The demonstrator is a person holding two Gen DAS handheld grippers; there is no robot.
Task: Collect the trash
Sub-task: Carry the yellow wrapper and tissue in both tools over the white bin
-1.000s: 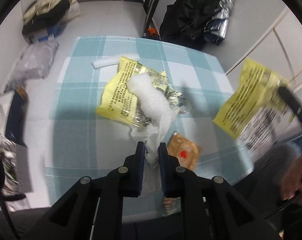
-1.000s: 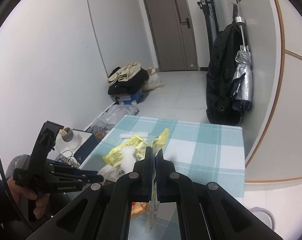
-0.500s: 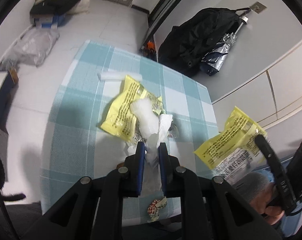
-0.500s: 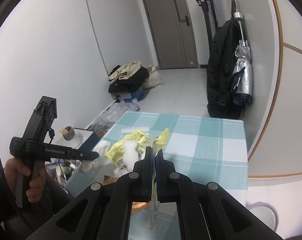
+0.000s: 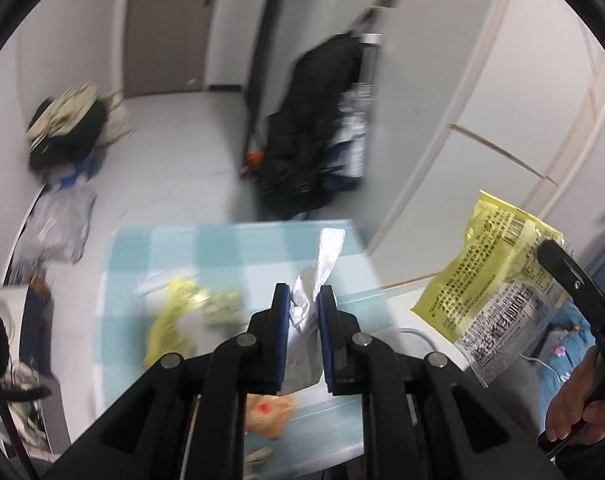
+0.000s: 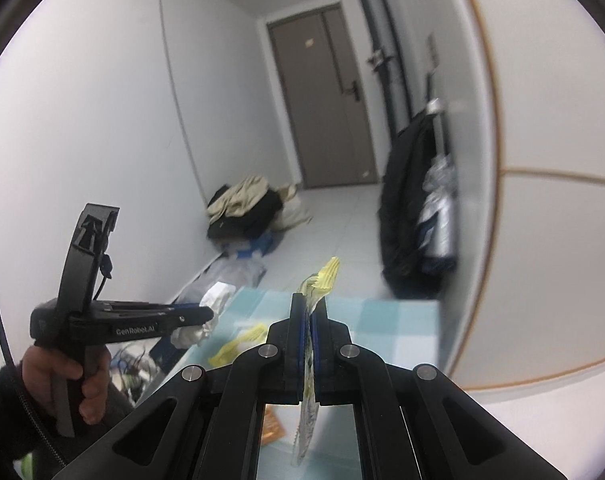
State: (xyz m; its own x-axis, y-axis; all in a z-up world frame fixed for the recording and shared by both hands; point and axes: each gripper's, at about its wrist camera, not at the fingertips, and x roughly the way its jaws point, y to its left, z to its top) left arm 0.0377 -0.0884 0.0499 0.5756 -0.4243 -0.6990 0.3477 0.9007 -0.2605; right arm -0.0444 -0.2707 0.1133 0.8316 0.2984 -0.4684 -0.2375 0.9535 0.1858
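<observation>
My left gripper (image 5: 304,296) is shut on a crumpled white tissue (image 5: 316,276) and holds it up above the blue checked table (image 5: 142,248). It also shows in the right wrist view (image 6: 210,314) with the tissue (image 6: 216,294). My right gripper (image 6: 309,304) is shut on a yellow snack wrapper (image 6: 322,276), lifted off the table; in the left wrist view the wrapper (image 5: 498,280) hangs at the right. Another yellow wrapper (image 5: 182,316) and an orange packet (image 5: 268,416) lie on the table.
A black coat (image 5: 314,120) and a folded umbrella (image 5: 354,136) hang on the far wall. A pile of clothes (image 5: 66,124) and a plastic bag (image 5: 58,224) lie on the floor at the left. A round white bin rim (image 5: 416,338) shows beside the table.
My left gripper has lifted the tissue off the table and tilted up towards the room. The right gripper keeps the yellow wrapper raised.
</observation>
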